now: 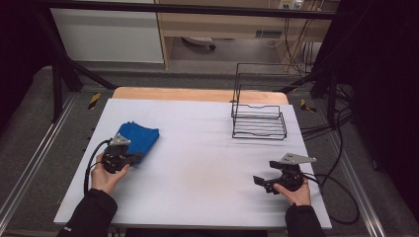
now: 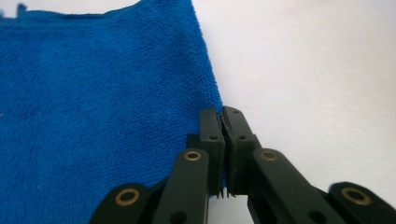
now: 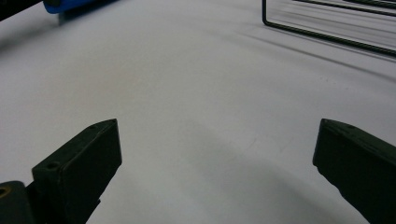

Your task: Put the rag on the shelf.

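Pinching the near right edge of the blue cloth point(image 2: 102, 116), the left gripper point(image 2: 223, 140) is sitting at the table's point(image 1: 197, 187) left side with its jaws pressed together on the fabric's hem. In the high view the left gripper point(image 1: 129, 159) is lying over the cloth's point(image 1: 143, 136) near edge, with the left hand point(image 1: 104, 175) wrapping it from behind and its cable looping out to the left.

The right gripper point(image 3: 217, 154) is hovering low over bare white table point(image 3: 187, 93), its jaws spread wide with nothing between them. In the high view the right gripper point(image 1: 262, 181) is pointing left, near the table's right near corner, with the right hand point(image 1: 296, 191) gripping it.

A black wire rack point(image 1: 259, 118) is standing at the far right of the table, well apart from both grippers; its lower rail point(image 3: 327, 35) is crossing the right gripper view's far right. The cloth is lying folded at the left, well apart from the rack.
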Demonstrator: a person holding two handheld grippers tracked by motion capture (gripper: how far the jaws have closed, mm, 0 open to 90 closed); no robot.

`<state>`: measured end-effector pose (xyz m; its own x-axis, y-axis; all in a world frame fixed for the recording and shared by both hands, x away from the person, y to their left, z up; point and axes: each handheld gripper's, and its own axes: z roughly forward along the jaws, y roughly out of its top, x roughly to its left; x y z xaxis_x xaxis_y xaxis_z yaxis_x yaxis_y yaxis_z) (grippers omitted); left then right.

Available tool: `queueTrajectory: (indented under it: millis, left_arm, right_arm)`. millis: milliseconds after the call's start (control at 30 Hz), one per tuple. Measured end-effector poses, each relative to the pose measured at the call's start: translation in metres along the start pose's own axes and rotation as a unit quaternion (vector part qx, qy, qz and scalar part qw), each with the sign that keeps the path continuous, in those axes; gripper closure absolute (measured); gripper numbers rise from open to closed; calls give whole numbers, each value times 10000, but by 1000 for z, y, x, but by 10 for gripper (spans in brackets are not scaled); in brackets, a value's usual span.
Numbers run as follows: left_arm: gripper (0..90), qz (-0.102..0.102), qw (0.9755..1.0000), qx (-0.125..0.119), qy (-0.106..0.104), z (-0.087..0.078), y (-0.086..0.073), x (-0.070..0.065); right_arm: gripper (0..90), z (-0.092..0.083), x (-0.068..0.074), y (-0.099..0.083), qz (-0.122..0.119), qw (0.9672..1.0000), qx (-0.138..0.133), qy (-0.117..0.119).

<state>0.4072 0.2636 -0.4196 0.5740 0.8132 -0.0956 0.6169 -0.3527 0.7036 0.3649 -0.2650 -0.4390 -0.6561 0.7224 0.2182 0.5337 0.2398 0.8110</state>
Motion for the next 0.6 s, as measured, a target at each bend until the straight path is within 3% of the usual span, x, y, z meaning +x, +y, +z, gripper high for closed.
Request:
queueTrajectory:
  millis: [267, 600]
  left_arm:
    - [871, 91, 9995, -8, -292, 3, -1, -26]
    - [871, 47, 9984, -108, -558, 2, 2, -53]
  right_arm:
    - [19, 0, 0, 0, 11, 10000, 14, 10]
    - [20, 1, 1, 0, 15, 10000, 22, 24]
